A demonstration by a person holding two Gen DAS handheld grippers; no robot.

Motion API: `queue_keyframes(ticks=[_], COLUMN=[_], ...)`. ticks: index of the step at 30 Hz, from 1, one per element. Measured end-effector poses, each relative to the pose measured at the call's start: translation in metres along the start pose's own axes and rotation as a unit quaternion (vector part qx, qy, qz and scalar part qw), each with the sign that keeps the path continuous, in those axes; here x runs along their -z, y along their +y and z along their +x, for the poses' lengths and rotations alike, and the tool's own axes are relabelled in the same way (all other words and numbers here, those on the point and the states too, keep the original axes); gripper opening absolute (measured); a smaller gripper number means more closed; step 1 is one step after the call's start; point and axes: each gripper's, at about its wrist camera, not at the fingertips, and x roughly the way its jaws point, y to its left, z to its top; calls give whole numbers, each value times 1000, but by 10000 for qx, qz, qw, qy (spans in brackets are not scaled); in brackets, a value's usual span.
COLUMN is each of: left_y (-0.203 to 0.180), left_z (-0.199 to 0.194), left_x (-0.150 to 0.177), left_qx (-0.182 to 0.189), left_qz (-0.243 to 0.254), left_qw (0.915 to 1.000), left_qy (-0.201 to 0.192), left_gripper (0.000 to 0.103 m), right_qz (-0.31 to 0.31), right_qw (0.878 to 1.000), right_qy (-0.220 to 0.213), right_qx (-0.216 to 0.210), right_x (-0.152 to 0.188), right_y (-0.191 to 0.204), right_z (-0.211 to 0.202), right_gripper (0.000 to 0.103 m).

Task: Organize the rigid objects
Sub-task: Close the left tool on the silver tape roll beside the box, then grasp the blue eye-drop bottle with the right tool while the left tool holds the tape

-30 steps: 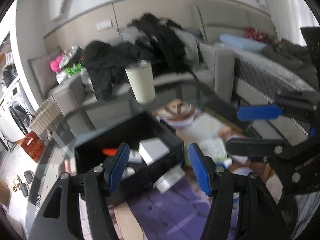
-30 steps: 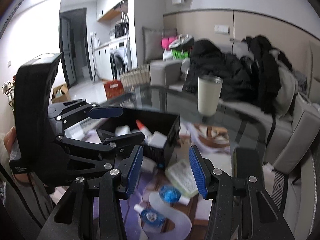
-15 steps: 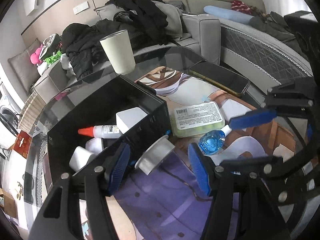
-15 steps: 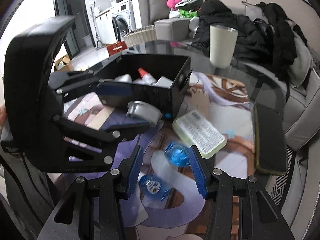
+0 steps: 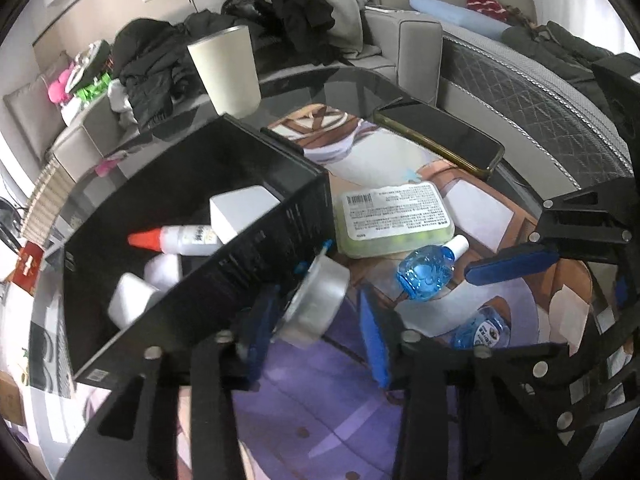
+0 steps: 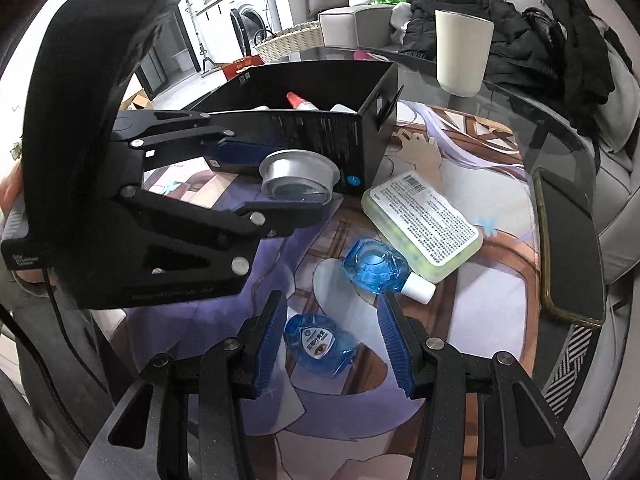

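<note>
Both wrist views, seemingly close, share black box [image 5: 208, 216]

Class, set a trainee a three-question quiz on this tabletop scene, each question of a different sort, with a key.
1. True or false: the left gripper is shut on the silver tin.
2. Which item lies between the right gripper's open fingers? A. blue bottle B. phone C. cup
3. Fill in: the orange-capped glue bottle lies inside the black ____.

Key: 1 false; 2 A; 3 box.
</note>
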Motion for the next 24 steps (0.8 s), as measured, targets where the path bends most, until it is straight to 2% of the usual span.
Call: queue_keyframes(ticks=[3, 5, 11, 19, 24], left_y=[-1, -1, 1, 15, 31], left_z=[0, -2, -12, -26, -33], left_x=[1, 2, 11, 28, 43], left_qx=[33, 71, 322, 266, 230], left_qz=[-11, -20, -226, -384, -550], left_qw=[10000, 10000, 9991, 9985, 9977], left_qy=[28, 36, 186, 284, 314], left_gripper=[18, 15, 15, 15, 15], right_qz=[-3, -30, -81, -306, -467], right_qw=[10000, 9999, 9996, 9990, 9981], right_qy=[48, 75, 236, 337, 387], right_qx=[-41, -61, -153, -45, -80], right_x=[1, 2, 5, 5, 0], right_y=[0, 2, 7, 25, 48], right_z=[2, 3, 8, 12, 19], right_gripper=[49, 49, 47, 31, 31])
